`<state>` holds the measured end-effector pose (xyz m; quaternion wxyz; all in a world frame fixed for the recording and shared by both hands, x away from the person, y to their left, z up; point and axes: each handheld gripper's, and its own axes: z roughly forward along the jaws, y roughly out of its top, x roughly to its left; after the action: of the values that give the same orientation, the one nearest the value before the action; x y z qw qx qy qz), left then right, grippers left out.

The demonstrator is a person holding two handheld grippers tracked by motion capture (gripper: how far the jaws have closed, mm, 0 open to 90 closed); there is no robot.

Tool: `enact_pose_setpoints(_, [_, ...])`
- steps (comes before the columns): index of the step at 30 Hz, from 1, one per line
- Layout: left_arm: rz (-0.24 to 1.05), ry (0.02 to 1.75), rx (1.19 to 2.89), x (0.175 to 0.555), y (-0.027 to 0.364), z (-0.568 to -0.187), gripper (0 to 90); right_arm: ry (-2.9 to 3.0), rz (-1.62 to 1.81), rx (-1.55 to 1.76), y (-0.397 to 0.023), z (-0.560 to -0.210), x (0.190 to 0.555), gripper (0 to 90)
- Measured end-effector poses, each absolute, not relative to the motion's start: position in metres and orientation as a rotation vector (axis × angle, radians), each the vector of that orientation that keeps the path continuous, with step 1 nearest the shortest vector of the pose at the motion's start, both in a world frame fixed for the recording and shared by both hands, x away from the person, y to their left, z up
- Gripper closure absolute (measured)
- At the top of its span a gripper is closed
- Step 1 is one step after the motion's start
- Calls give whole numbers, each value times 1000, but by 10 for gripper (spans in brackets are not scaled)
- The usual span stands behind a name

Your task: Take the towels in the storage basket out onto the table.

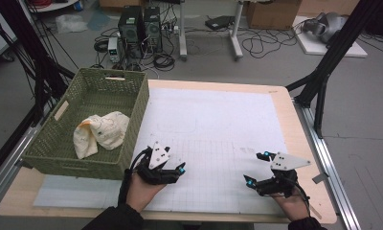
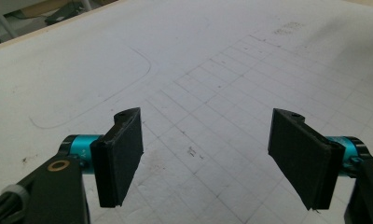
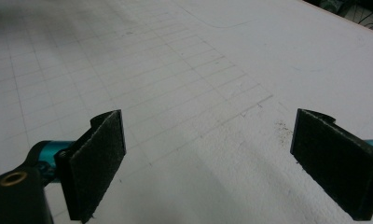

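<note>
Both hands at near edge of table: left gripper jaws wide apart, nothing btwn, just beside green basket w/ bundled cloth; right gripper likewise spread, empty, over white mat.

I see the cream cloth bunched into a soft lump, with small dark printed marks and an orange-yellow edge at its upper left. It lies inside the green woven basket (toward the near end), resting on the basket's floor, crumpled rather than folded.
</note>
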<state>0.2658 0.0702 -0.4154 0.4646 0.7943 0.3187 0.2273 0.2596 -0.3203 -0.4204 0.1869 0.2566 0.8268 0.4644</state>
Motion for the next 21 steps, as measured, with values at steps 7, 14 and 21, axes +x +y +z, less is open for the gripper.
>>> enact_pose_setpoints(7, [557,794,1952,266,72,-415,267,2323,1309,729,-320,-419,258,92])
enact_pose_setpoints(14, [552,791,1946,264,71,-415,267,2327,1292,712,-317,-418,256,92])
enact_pose_setpoints(21, [534,794,1945,265,70,-413,270,2328,1286,713,-317,-418,255,92])
